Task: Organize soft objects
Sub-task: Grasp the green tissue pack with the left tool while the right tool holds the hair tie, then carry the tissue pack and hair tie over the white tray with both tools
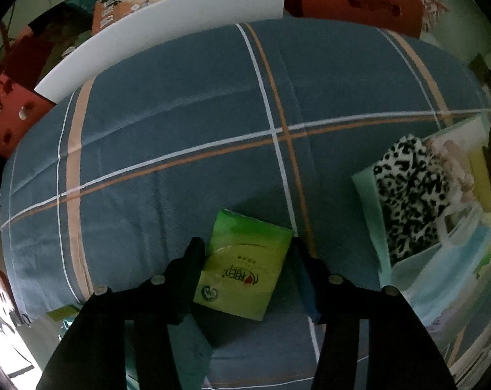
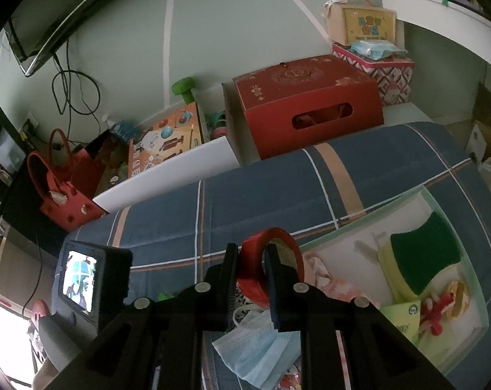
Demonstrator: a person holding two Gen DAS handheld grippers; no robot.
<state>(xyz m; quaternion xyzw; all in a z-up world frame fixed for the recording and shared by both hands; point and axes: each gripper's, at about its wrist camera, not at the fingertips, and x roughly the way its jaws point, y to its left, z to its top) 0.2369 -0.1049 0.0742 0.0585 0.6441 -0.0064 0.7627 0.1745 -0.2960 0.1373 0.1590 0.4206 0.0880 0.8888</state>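
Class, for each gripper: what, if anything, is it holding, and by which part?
The right gripper grips the red tape roll by its ring wall. The left gripper is open; its fingers straddle the green tissue pack without holding it.

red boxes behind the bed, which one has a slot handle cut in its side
The big dark red carton nearest the bed has the oval cut-out. The smaller patterned tin behind it has no slot and carries a beige bag on top.
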